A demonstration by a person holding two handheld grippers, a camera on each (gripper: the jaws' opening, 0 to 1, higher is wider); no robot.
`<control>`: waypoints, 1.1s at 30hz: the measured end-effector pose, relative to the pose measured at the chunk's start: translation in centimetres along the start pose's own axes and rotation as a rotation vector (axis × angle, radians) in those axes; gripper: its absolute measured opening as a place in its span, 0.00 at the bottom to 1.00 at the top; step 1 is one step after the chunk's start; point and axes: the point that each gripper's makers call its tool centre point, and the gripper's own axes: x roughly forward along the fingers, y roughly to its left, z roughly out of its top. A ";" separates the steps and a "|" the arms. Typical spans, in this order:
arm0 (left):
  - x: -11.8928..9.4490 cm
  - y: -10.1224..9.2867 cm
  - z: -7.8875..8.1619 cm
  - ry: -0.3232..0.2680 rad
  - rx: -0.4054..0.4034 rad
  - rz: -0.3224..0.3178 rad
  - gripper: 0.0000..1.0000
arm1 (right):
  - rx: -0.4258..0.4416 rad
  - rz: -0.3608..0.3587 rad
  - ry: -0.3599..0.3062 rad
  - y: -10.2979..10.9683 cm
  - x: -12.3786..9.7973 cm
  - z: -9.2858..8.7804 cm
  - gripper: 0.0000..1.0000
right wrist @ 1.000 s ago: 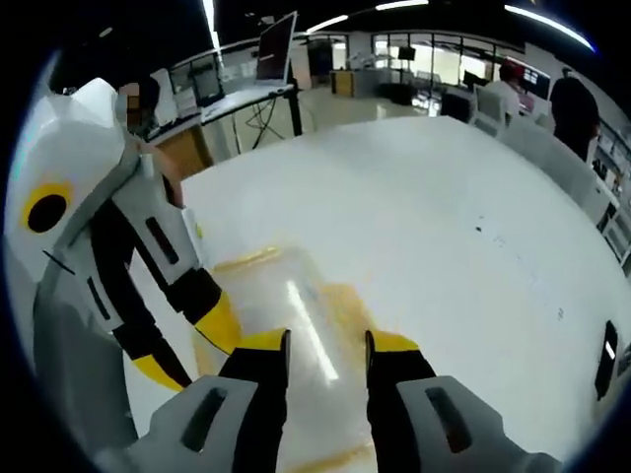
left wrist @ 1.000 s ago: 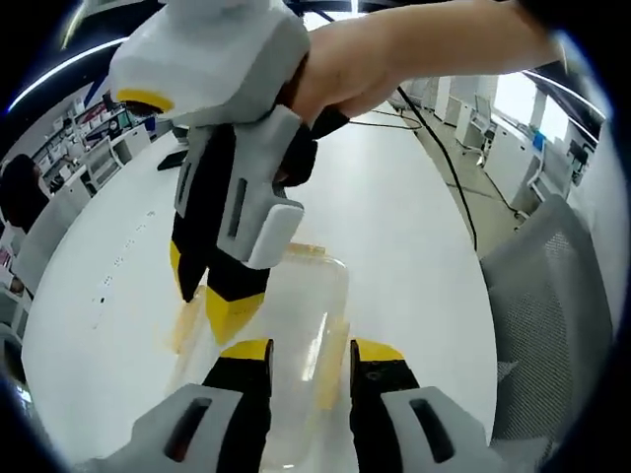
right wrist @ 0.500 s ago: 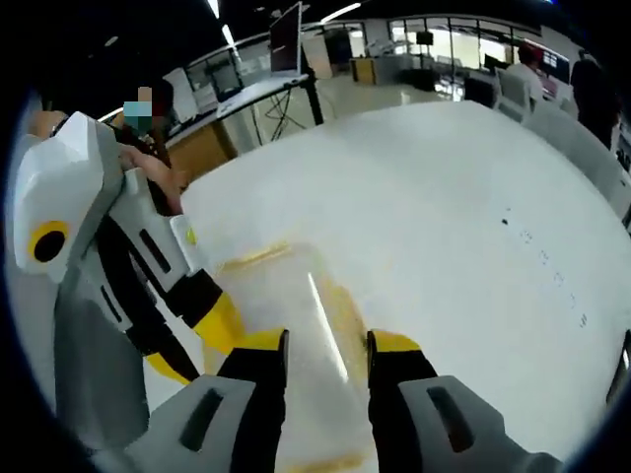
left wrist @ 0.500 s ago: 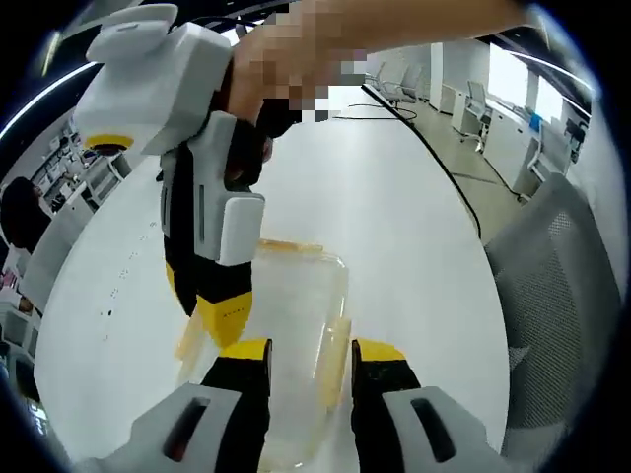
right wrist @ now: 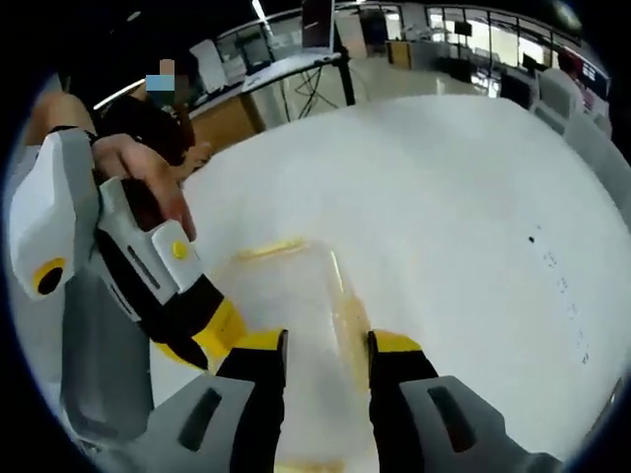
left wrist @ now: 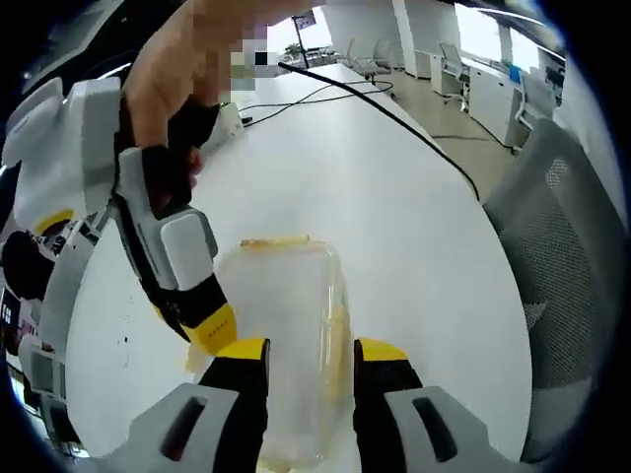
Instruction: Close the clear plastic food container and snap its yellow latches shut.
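Note:
The clear plastic food container [left wrist: 286,305] lies on the white table [left wrist: 394,217], its lid lying flat on it. A yellow latch [left wrist: 276,240] sits at its far end and another latch [left wrist: 338,335] along its right side. My left gripper [left wrist: 312,353] hovers over the container's near end, open, with nothing between the jaws. My right gripper [left wrist: 209,327] reaches in beside the container's left edge. In the right gripper view the container [right wrist: 296,291] lies ahead of my right gripper [right wrist: 325,347], which is open. The left gripper [right wrist: 209,333] points at the container's left side.
A grey mesh chair [left wrist: 567,266] stands at the table's right edge. A black cable [left wrist: 394,113] runs across the far part of the table. Desks and a monitor [right wrist: 317,15] stand beyond the table [right wrist: 473,197]. A hand [right wrist: 143,172] holds the left gripper.
The right gripper has drawn off the top of the container to its left side. Both cameras have pulled back a little, and the container stays in place.

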 end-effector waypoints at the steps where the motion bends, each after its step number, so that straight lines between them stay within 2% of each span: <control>1: 0.0 0.0 0.0 0.008 0.015 0.005 0.26 | -0.008 0.009 0.013 -0.1 0.1 0.0 0.29; 4: 0.1 0.1 -0.1 0.024 0.041 0.018 0.25 | -0.026 0.031 0.043 -0.8 0.2 0.2 0.29; 7: 0.1 0.1 -0.1 0.045 0.064 0.023 0.25 | -0.041 0.049 0.068 -0.3 0.2 0.1 0.29; 11: 0.1 0.0 -0.3 0.102 0.151 0.026 0.25 | -0.054 0.065 0.085 0.4 0.1 -0.2 0.29; 14: 0.3 -0.1 -0.3 0.124 0.183 0.031 0.26 | -0.058 0.081 0.094 0.6 0.1 -0.3 0.29; 29: 0.3 0.1 -0.3 0.161 0.167 0.051 0.26 | -0.062 0.125 0.111 1.2 -0.1 -0.3 0.30; 33: 0.3 0.1 -0.3 0.171 0.168 0.053 0.26 | -0.080 0.150 0.143 1.6 0.0 -0.8 0.36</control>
